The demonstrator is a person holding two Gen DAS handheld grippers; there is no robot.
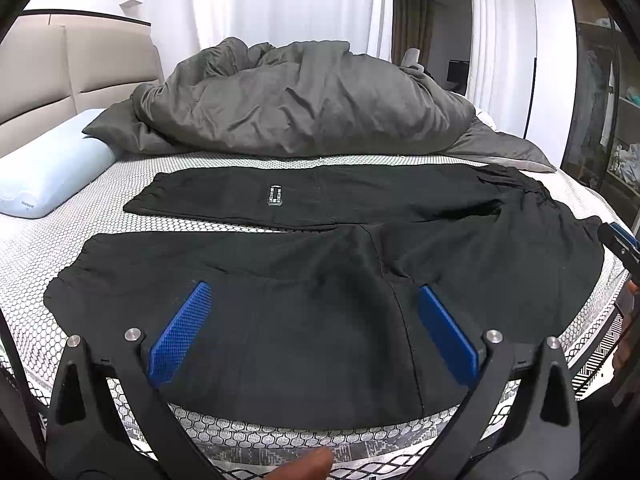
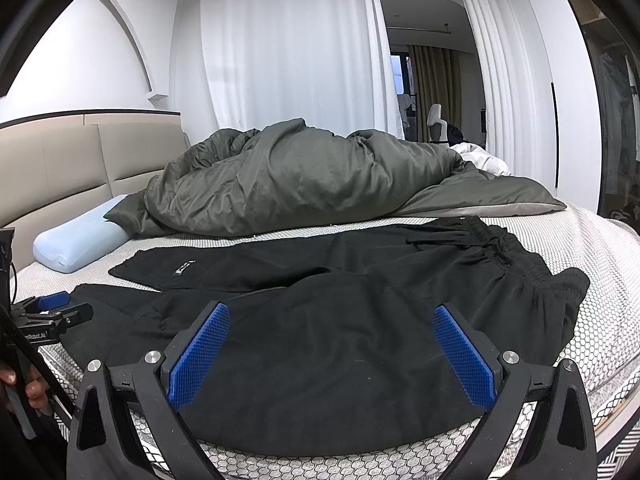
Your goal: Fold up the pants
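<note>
Room: white curtains (image 2: 288,52) hang behind the bed from 11 to 1 o'clock; a doorway at 1 o'clock opens on a darker room with tan drapes.
Headboard: beige padded headboard (image 2: 60,160) at 9 to 10 o'clock in both wrist views.
Mattress: bare mattress (image 1: 36,248) with a white honeycomb-patterned cover, filling the lower half of each view.
Duvet: grey duvet (image 1: 296,100) bunched in a heap along the far side of the mattress, at 12 o'clock.
Pants: black pants (image 1: 320,280) lie flat on the near part of the mattress, spread sideways; the elastic waistband (image 2: 516,256) sits at 3 o'clock, the two legs run toward 9 o'clock and lie apart with a strip of mattress between them. The far leg carries a small label (image 1: 275,196).
Pillow: light blue pillow (image 1: 48,168) at 9 o'clock, beside the duvet and near the far leg's cuff.
Left gripper: left gripper (image 1: 314,328) has its blue pads spread wide, nothing between them, poised over the near leg; whether it touches the cloth cannot be told. In the right wrist view it shows at 9 o'clock.
Right gripper: right gripper (image 2: 332,350) is likewise spread wide and empty, over the seat part of the pants, toward the waistband.
Hand: fingers (image 2: 34,390) grip a handle at 8 o'clock in the right wrist view.
</note>
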